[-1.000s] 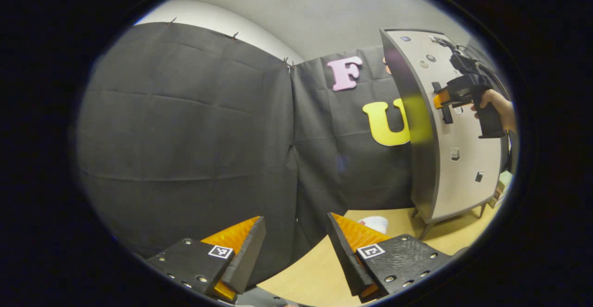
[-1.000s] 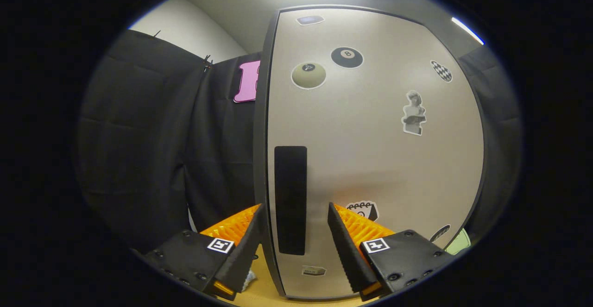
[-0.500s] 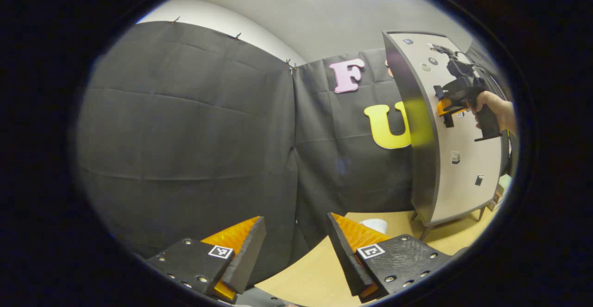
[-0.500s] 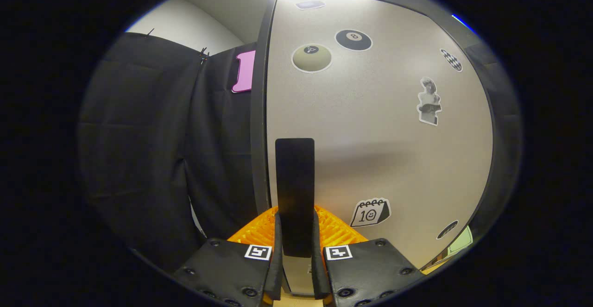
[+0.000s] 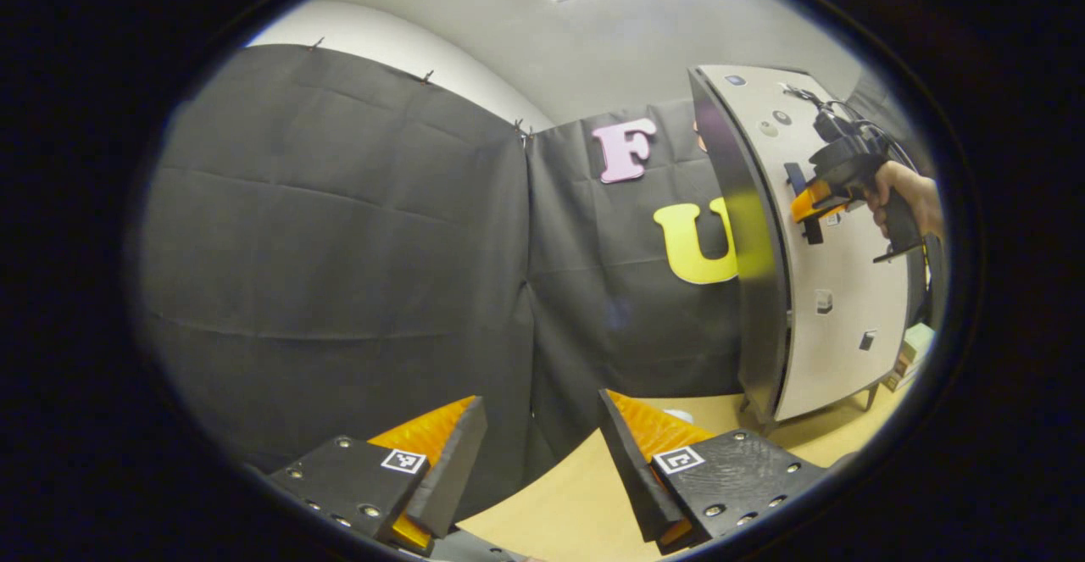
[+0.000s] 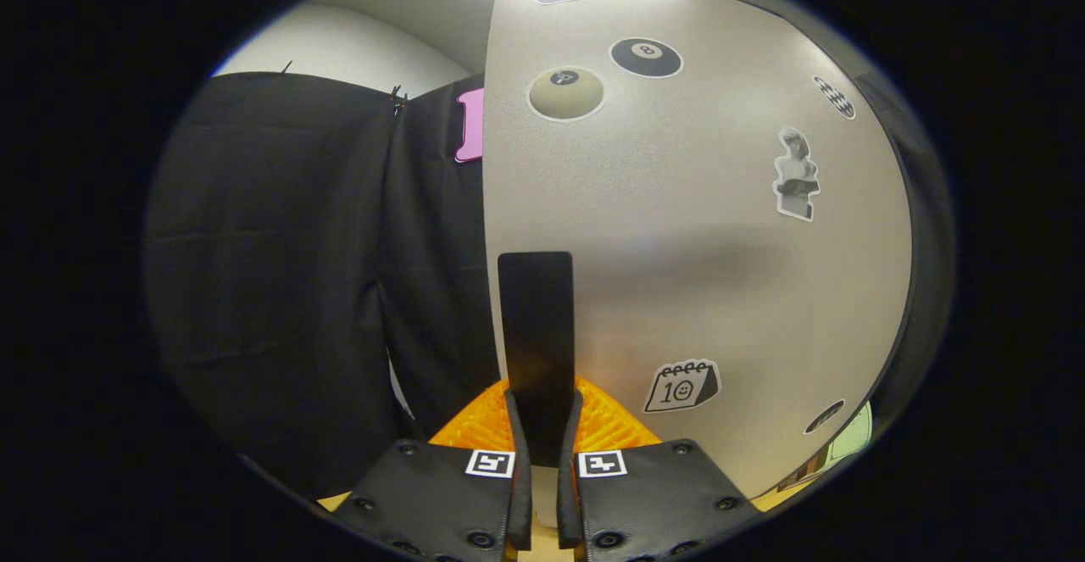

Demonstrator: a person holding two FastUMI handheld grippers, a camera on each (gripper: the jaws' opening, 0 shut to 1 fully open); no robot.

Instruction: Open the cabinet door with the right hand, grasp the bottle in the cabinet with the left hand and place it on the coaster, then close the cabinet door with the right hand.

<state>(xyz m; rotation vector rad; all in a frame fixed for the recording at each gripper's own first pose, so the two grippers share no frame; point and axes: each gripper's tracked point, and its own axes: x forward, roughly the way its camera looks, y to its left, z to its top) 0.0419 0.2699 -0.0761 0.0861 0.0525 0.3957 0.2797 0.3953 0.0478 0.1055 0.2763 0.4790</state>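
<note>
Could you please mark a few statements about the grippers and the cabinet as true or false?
1. The right gripper is shut on the door handle. True.
2. The left gripper holds a bottle. False: it is open, with nothing between its fingers.
3. The cabinet door carries stickers. True.
4. The cabinet stands on the floor. False: it stands on short legs on the wooden table.
</note>
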